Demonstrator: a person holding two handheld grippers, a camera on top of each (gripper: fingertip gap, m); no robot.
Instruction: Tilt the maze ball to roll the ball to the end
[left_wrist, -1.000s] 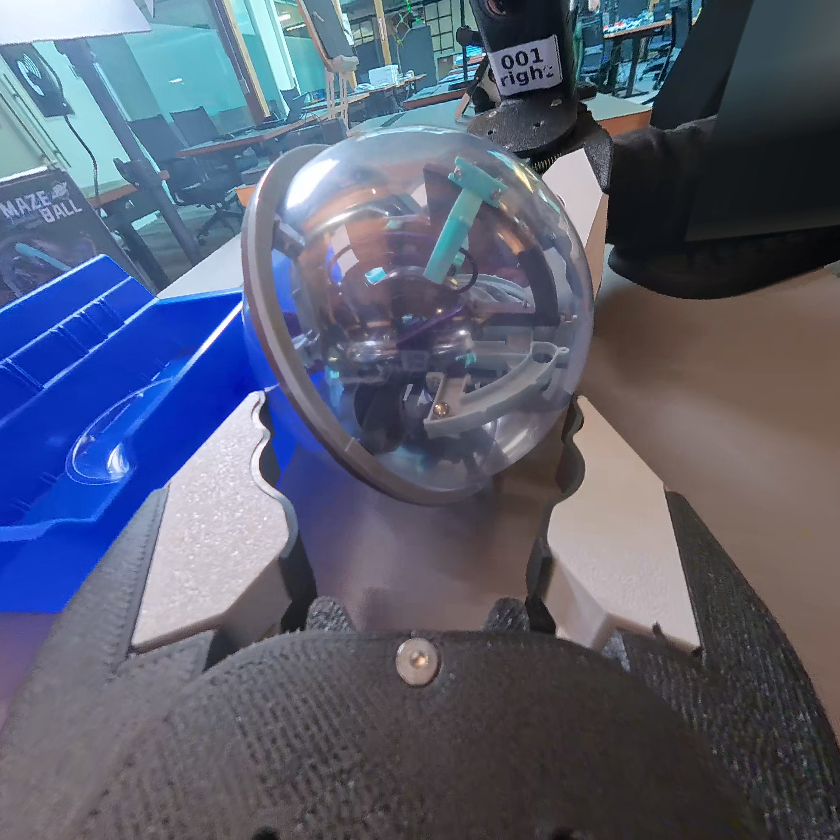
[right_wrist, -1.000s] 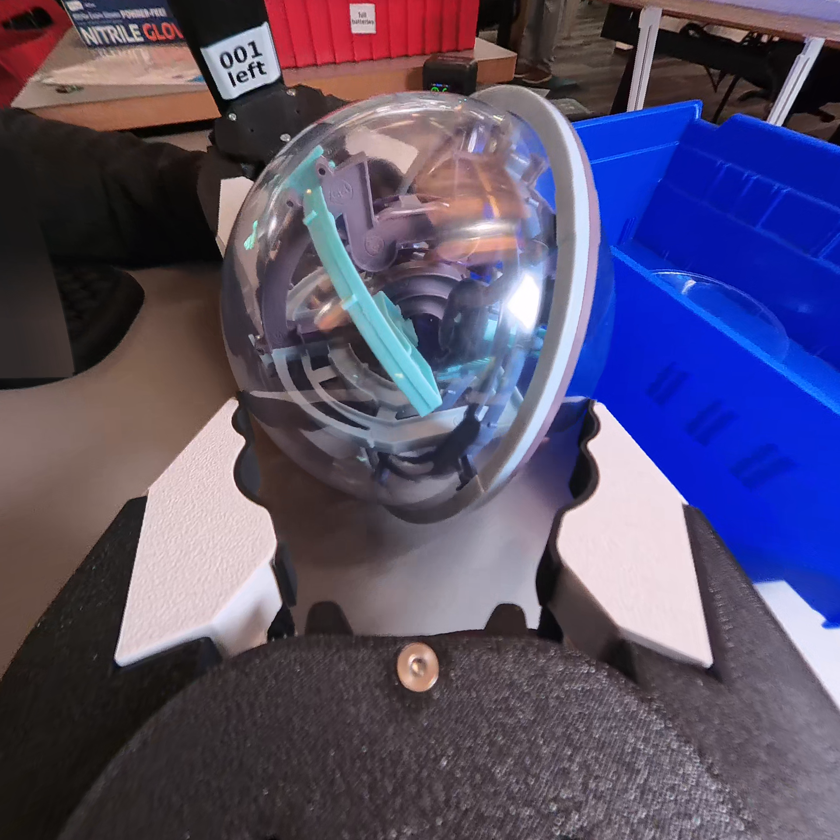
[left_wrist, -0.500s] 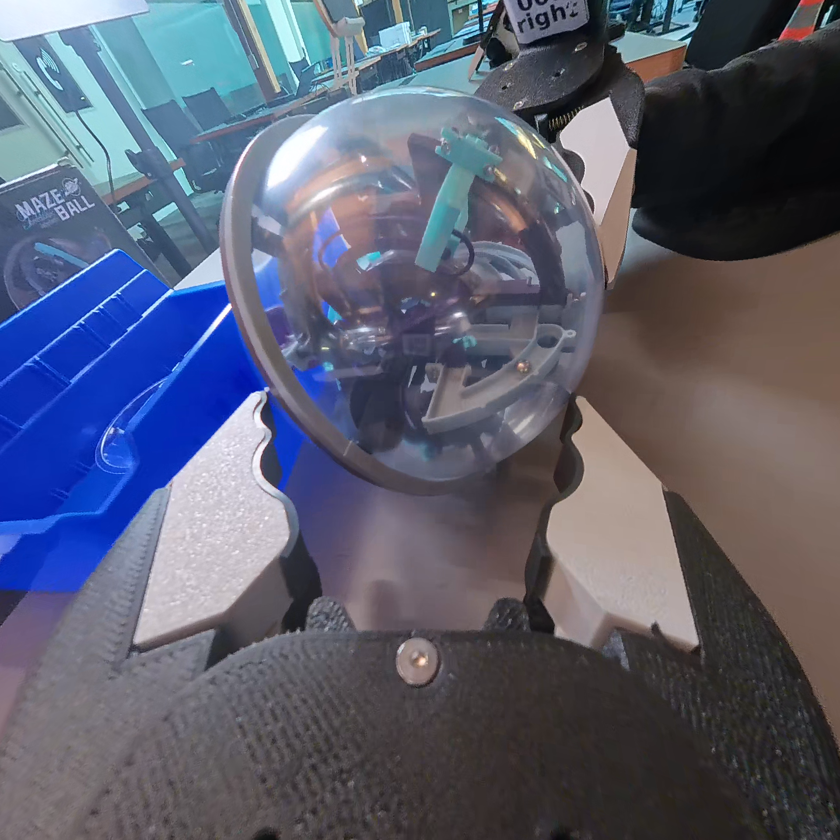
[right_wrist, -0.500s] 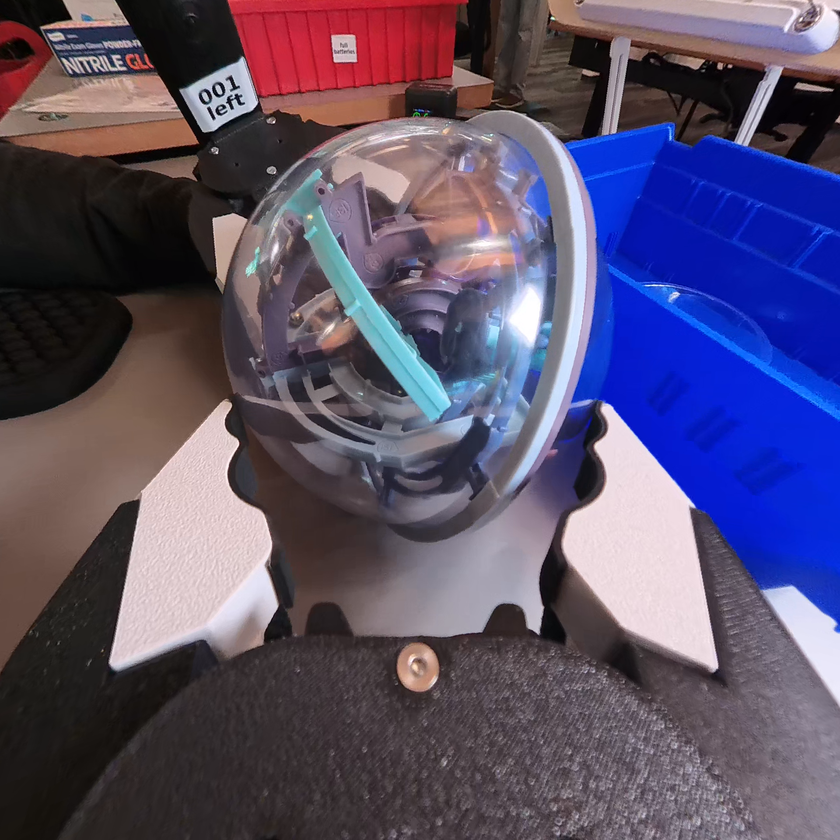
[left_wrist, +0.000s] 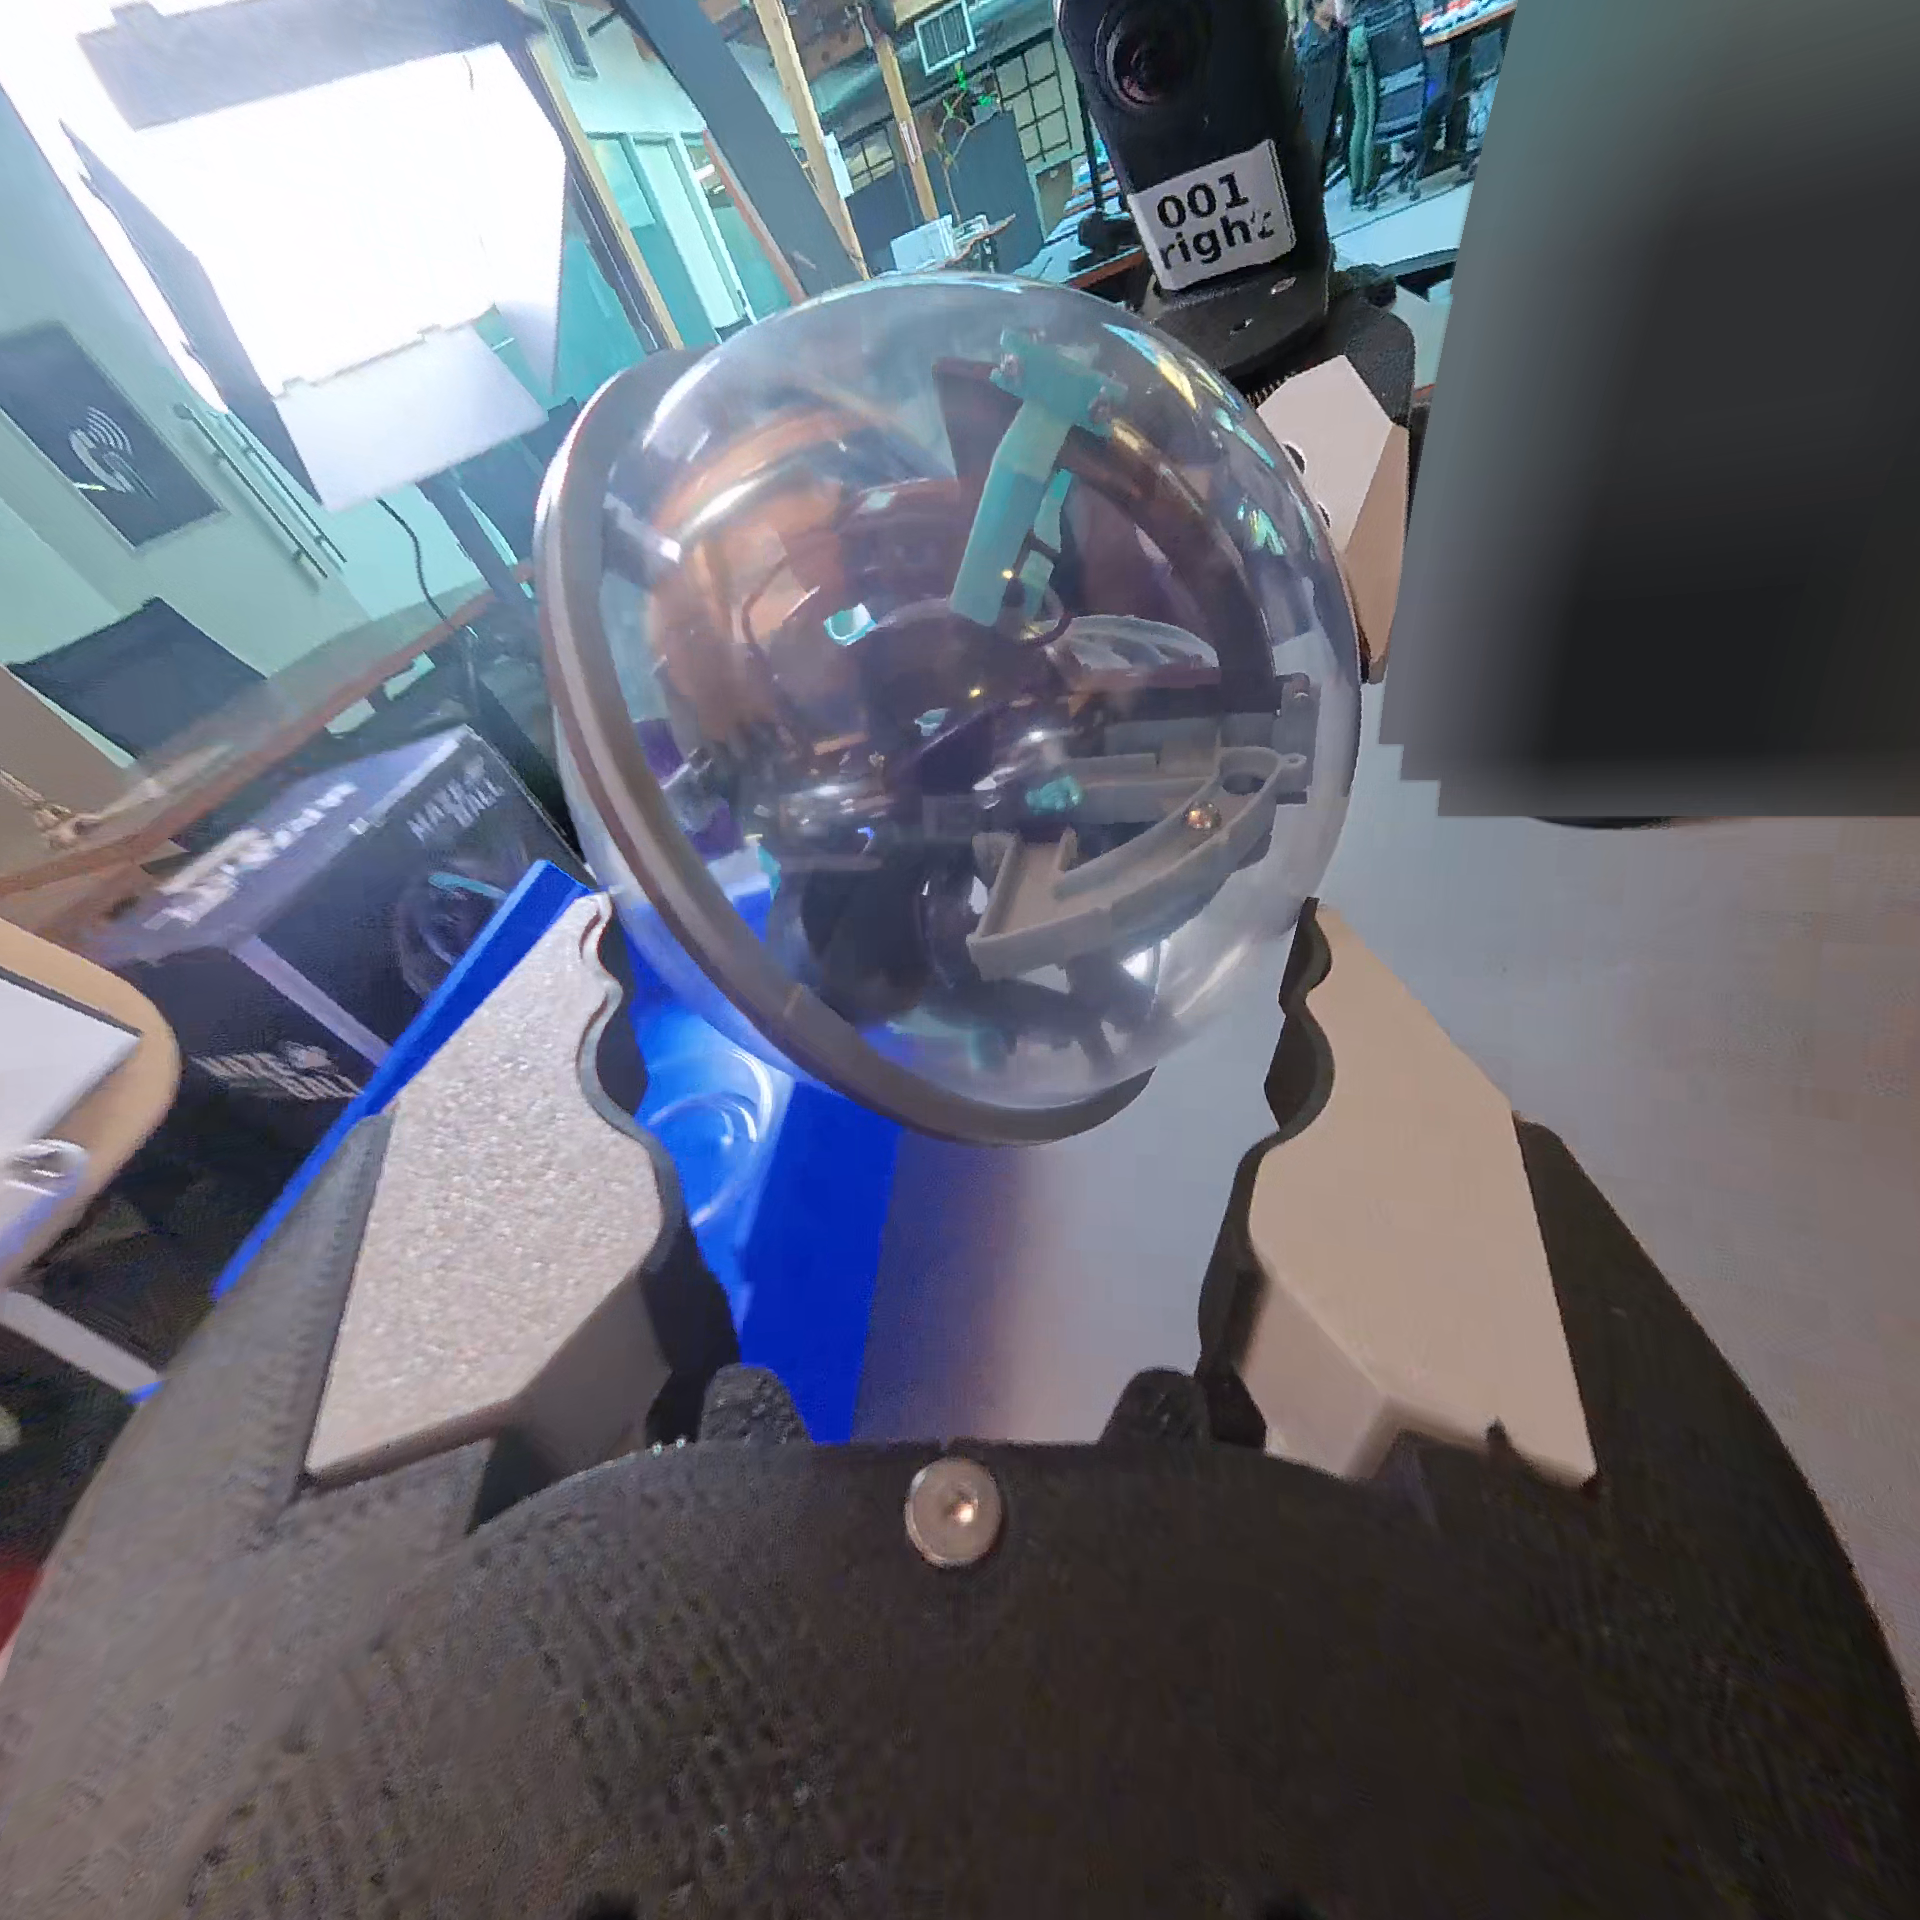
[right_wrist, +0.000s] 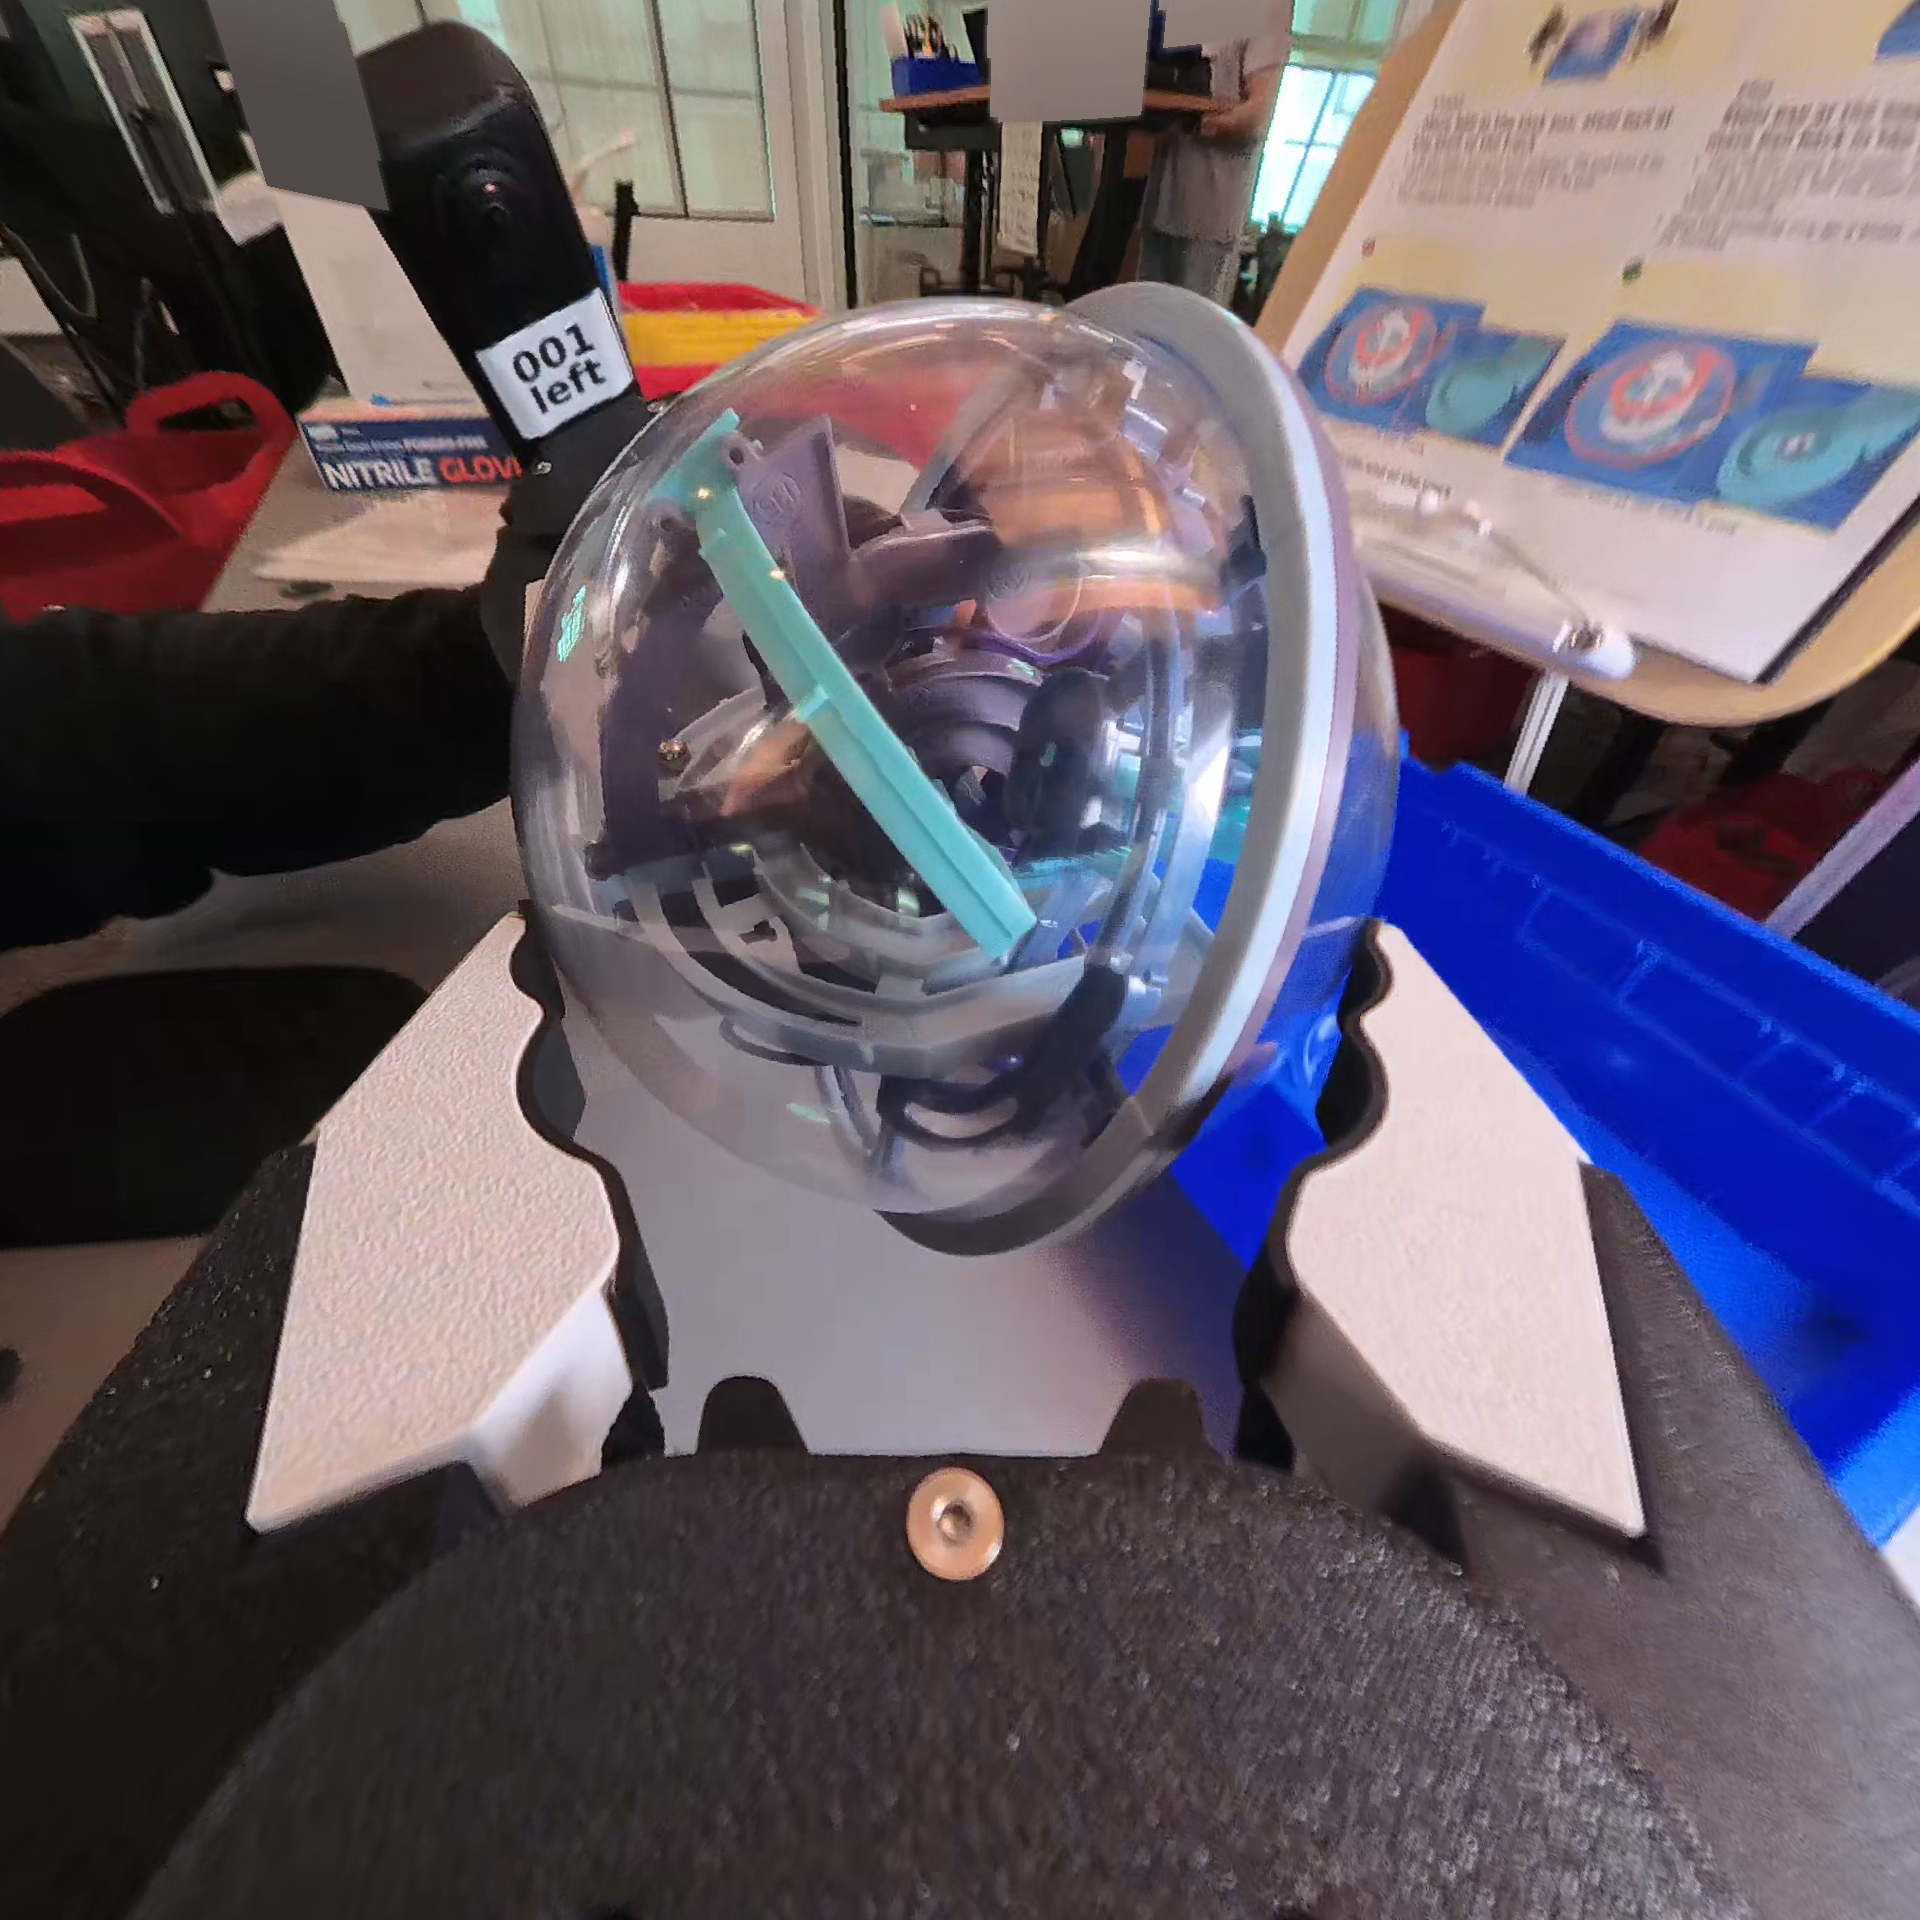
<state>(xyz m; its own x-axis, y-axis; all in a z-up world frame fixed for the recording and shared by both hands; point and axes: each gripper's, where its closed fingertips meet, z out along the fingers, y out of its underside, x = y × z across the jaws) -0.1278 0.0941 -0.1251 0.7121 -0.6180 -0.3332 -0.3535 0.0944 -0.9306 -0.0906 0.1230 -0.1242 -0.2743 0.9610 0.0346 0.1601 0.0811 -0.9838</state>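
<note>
The maze ball is lifted above the bench, held between the two tools. The left hand-held gripper is clamped on one side of the maze ball, and the right hand-held gripper is clamped on the opposite side. The ball's grey seam ring stands tilted. A blue bin lies just beside the maze ball.

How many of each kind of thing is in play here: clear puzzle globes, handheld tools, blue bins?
Maze ball: 1
Tools: 2, the left tool and the right tool
Blue bin: 1
Total: 4
</note>
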